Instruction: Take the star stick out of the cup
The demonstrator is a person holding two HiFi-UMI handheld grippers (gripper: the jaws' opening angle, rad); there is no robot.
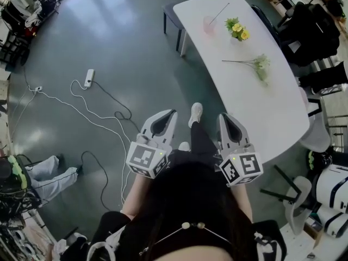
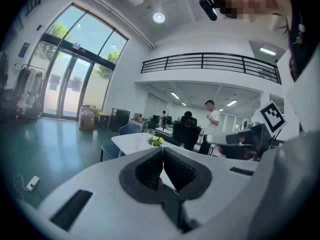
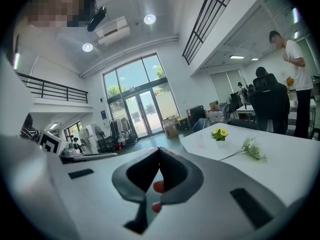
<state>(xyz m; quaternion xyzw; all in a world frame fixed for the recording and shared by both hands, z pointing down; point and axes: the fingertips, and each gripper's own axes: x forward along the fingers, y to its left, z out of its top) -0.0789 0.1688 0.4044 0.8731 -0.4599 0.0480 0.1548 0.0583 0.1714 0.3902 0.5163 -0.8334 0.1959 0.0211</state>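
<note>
A pale pink cup (image 1: 209, 25) stands at the far end of the white table (image 1: 272, 113), with a thin stick (image 1: 220, 12) leaning out of it; its star end is too small to make out. The cup (image 3: 201, 143) shows small and far off in the right gripper view. Both grippers hang over the floor in front of the person, short of the table. My left gripper (image 1: 172, 112) (image 2: 162, 151) has its jaws closed together on nothing. My right gripper (image 1: 223, 116) (image 3: 159, 151) is shut and empty too.
Yellow flowers (image 1: 238, 29) stand beside the cup, and a loose flower sprig (image 1: 256, 64) lies mid-table. A power strip (image 1: 89, 78) and white cables trail over the floor at left. A blue chair (image 1: 173, 16) sits at the table's far end; more chairs (image 1: 321, 129) stand to the right.
</note>
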